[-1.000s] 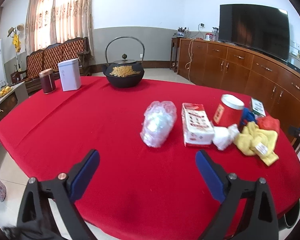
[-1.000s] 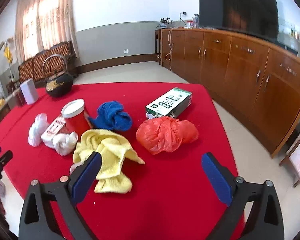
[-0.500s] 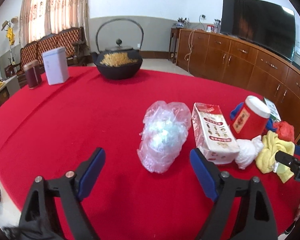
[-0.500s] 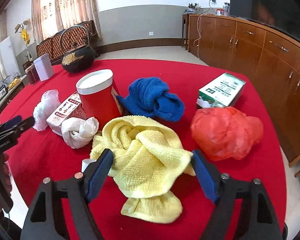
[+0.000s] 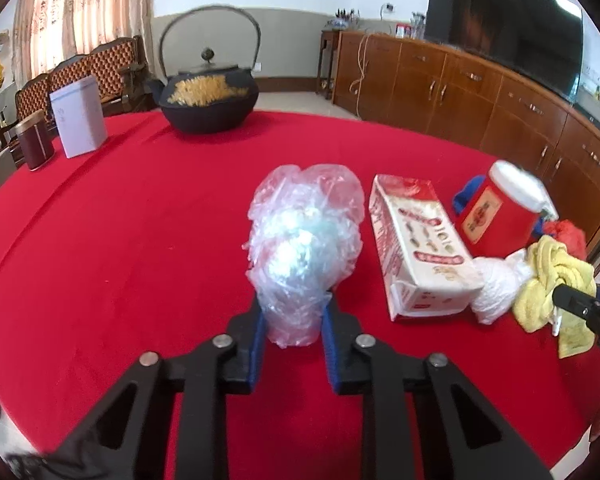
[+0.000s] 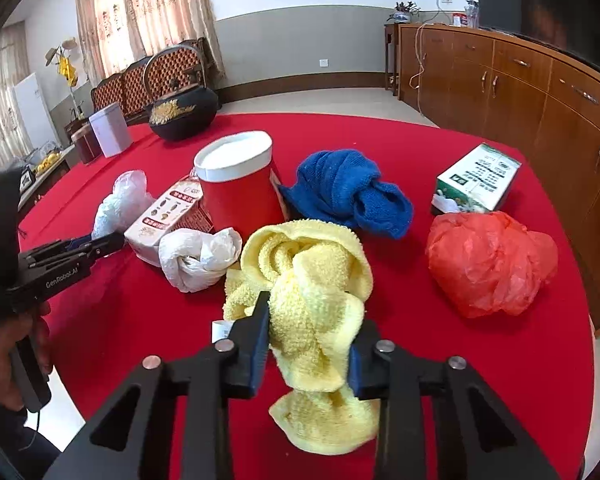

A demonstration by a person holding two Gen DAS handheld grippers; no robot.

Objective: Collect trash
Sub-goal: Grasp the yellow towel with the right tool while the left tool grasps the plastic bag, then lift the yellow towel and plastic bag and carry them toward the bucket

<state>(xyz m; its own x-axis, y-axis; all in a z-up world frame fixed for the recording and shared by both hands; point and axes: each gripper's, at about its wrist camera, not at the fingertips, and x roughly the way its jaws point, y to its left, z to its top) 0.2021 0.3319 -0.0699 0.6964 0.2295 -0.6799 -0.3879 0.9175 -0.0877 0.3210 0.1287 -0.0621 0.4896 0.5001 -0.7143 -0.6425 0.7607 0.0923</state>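
On the red tablecloth [image 5: 120,240] lies a crumpled clear plastic bag [image 5: 304,236]. My left gripper [image 5: 293,308] is shut on its near end, blue pads pressing into the plastic. In the right wrist view, a bunched yellow towel [image 6: 312,264] sits between the blue pads of my right gripper [image 6: 310,332]. Its jaws are closing and the pads squeeze the cloth. The left gripper [image 6: 100,244] shows at the left of that view, in a person's hand, pointing at the clear bag [image 6: 120,204].
Around the towel lie a white crumpled bag [image 6: 196,256], a red-and-white carton [image 6: 168,212], a red canister [image 6: 236,184], a blue towel [image 6: 348,192], a green box [image 6: 476,176] and a red plastic bag [image 6: 488,260]. A black teapot [image 5: 208,96] and two tins [image 5: 78,116] stand far back.
Both grippers moved forward and down from wide open. The left one closed on the clear plastic bag, the right one on the yellow towel.
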